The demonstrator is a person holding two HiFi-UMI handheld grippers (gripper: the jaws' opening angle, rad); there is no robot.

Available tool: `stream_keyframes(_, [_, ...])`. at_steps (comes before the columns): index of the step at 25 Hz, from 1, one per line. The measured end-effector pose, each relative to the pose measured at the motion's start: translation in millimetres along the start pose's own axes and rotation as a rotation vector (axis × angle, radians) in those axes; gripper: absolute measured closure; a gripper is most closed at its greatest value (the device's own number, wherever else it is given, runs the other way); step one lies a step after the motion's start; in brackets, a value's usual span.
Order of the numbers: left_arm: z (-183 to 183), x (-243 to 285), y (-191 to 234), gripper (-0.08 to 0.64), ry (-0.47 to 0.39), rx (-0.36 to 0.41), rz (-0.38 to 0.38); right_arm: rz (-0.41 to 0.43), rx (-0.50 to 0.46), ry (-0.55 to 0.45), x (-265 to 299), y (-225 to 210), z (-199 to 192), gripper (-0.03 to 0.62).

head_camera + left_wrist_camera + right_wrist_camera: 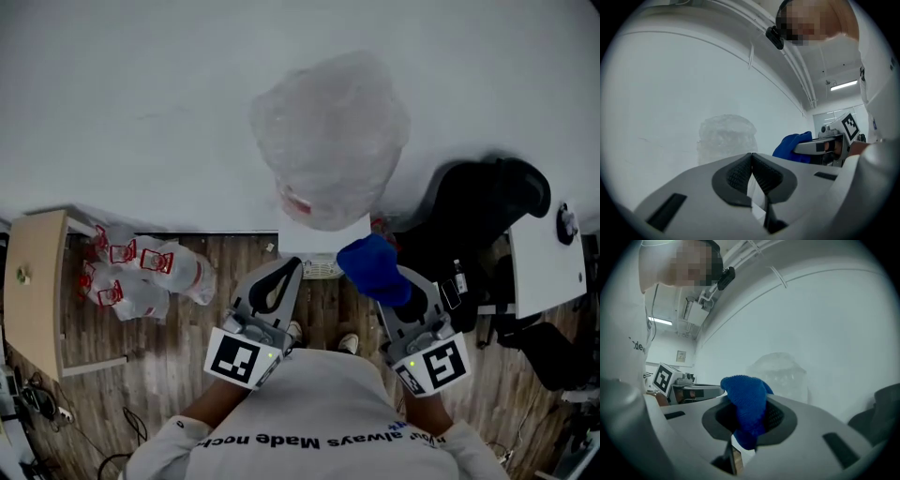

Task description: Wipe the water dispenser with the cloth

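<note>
Cloth (745, 404) is pinched in the right gripper (749, 423), just short of the water dispenser (323, 246); left gripper (752, 161) is pressed together on nothing. Only a small bunch looks clamped, so hard scrubbing might drag it out.

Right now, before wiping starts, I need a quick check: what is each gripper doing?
Left gripper: closed, nothing between the jaws.
Right gripper: closed on the blue cloth.
</note>
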State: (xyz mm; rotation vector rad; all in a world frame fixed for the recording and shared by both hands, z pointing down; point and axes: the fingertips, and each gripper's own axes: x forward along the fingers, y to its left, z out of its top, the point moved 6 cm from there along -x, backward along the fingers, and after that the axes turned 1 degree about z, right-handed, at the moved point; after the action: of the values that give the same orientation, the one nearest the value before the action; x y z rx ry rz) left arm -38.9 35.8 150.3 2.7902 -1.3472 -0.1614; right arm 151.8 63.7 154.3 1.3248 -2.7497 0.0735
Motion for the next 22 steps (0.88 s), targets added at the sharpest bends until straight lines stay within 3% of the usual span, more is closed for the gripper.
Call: stream_keyframes(22, [0, 5, 33, 0.540, -0.010, -0.030, -0.037, -0.010, 0.006, -0.045, 42, 7, 12, 0.512])
